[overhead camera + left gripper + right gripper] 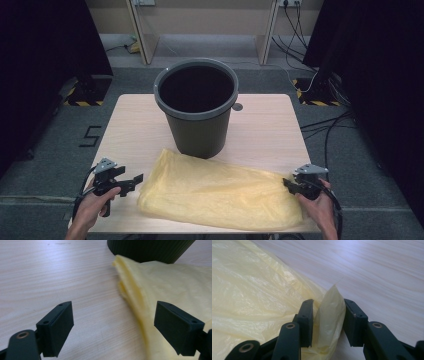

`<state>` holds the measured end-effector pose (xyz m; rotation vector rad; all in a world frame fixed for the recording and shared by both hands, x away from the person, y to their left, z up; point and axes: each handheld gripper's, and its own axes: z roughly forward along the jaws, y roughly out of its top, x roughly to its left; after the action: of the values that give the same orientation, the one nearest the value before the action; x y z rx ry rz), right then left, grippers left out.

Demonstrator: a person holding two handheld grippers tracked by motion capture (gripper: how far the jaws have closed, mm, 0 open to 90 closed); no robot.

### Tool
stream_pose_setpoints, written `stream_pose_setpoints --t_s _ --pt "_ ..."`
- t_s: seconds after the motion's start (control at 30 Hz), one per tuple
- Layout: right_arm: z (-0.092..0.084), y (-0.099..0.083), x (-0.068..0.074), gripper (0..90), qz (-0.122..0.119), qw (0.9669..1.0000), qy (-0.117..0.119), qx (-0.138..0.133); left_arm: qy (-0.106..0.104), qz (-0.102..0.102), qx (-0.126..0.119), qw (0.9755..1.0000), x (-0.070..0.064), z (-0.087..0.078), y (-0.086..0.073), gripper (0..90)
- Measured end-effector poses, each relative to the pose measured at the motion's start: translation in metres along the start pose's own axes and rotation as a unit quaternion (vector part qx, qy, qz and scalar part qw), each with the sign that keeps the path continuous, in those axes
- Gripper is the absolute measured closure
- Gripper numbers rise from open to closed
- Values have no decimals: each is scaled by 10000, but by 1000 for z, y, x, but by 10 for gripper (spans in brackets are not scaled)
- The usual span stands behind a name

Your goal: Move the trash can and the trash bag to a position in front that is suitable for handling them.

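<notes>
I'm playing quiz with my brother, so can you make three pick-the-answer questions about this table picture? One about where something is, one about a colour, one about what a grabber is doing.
1. Where is the bin?
A. beyond the plastic bag, at the table's far edge
B. on the floor
C. under the bag

2. What colour is the bag?
A. blue
B. yellow
C. red

3. How is the left gripper?
A. shut on the bin
C. holding a cup
B. open, jaws wide apart

Answers:
1 A: the high view shows it standing on the table behind the bag.
2 B: it is pale yellow in every view.
3 B: its own view shows bare wood between the jaws, one jaw over the bag's edge.
</notes>
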<state>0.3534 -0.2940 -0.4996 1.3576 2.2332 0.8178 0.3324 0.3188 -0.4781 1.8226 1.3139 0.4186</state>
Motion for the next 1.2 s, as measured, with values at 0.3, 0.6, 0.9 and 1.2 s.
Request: stream_pose_setpoints --t_s 0.3,0.6,0.9,1.2 --pt "-25 -16 -18 358 208 9993 -306 78 181 -27 209 9996 12 12 -15 155" --pt "-56 18 -3 199 100 9975 -341 -613 387 63 344 9986 20 19 -27 155" --pt "-43 62 61 184 -413 9942 517 -845 631 430 329 9965 20 23 -37 151" --pt "-4 99 124 183 -730 9896 1070 -625 726 543 373 9952 17 23 -38 145"
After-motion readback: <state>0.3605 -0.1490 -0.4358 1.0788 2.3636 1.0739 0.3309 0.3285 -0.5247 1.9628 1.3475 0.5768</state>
